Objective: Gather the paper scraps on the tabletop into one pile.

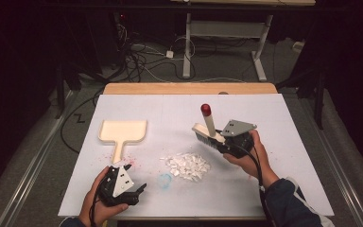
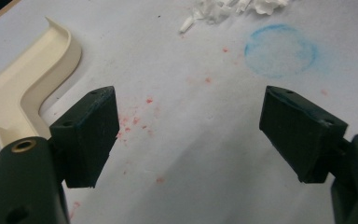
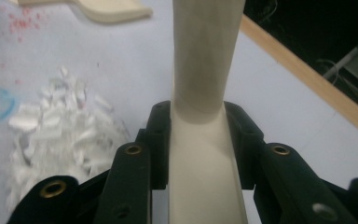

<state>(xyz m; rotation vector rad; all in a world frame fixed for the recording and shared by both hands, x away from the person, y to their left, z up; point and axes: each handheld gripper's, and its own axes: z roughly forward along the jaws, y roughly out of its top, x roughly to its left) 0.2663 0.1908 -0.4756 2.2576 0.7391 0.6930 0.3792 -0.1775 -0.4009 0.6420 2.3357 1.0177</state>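
A cream hand brush (image 1: 209, 128) with a red-tipped handle and dark bristles hangs over the white mat, right of centre. My right gripper (image 1: 224, 144) is shut on it; in the right gripper view the brush (image 3: 204, 93) runs up between the black pads (image 3: 161, 140). A pile of white scraps (image 1: 188, 165) lies just left of and below the brush, also seen as scraps (image 3: 56, 135). A cream dustpan (image 1: 122, 132) rests at the left, handle toward me. My left gripper (image 1: 139, 189) sits low near the front edge, open and holding nothing (image 2: 189, 135), with the dustpan (image 2: 23, 88) beside its left jaw.
A blue chalk ring (image 1: 165, 179) and red specks (image 2: 135, 121) mark the mat (image 1: 274, 123) near the front. The wooden table edge (image 1: 189, 88) runs along the back. Beyond it, cables and desk legs (image 1: 187, 47) stand on the floor.
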